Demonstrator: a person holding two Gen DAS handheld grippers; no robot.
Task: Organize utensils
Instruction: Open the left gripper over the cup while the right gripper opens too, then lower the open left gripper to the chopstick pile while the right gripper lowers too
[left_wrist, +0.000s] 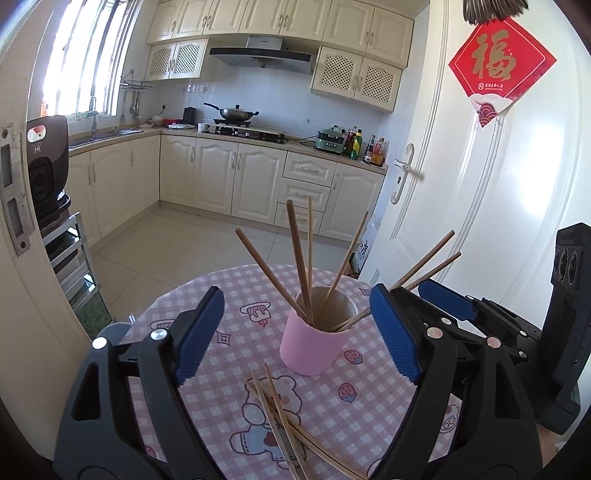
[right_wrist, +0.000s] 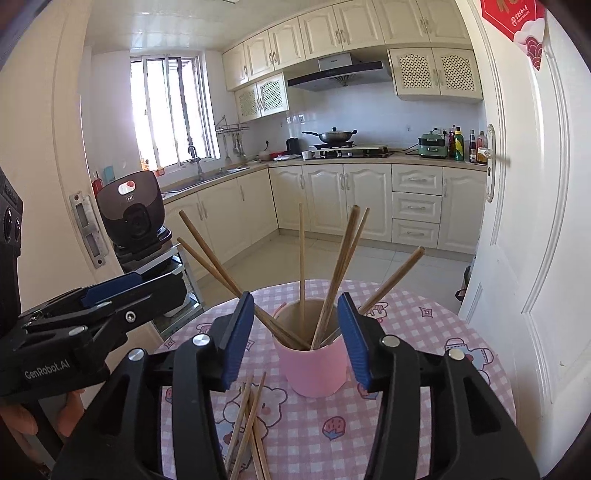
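Observation:
A pink cup (left_wrist: 310, 347) stands on a round table with a pink checked cloth (left_wrist: 221, 391). Several wooden chopsticks (left_wrist: 297, 251) lean out of the cup in different directions. More loose chopsticks (left_wrist: 280, 417) lie crossed on the cloth just in front of it. My left gripper (left_wrist: 293, 295) is open, its blue pads wide apart either side of the cup and touching nothing. In the right wrist view my right gripper (right_wrist: 296, 299) is also open, with the cup (right_wrist: 317, 369) just beyond its pads and the loose chopsticks (right_wrist: 247, 421) below them.
A white door (left_wrist: 480, 184) with a handle stands close on the right of the table. On the left is a dark rice cooker (left_wrist: 46, 162) on a metal rack. Behind are the tiled kitchen floor and cream cabinets. A hand (right_wrist: 22, 424) holds the left gripper's body.

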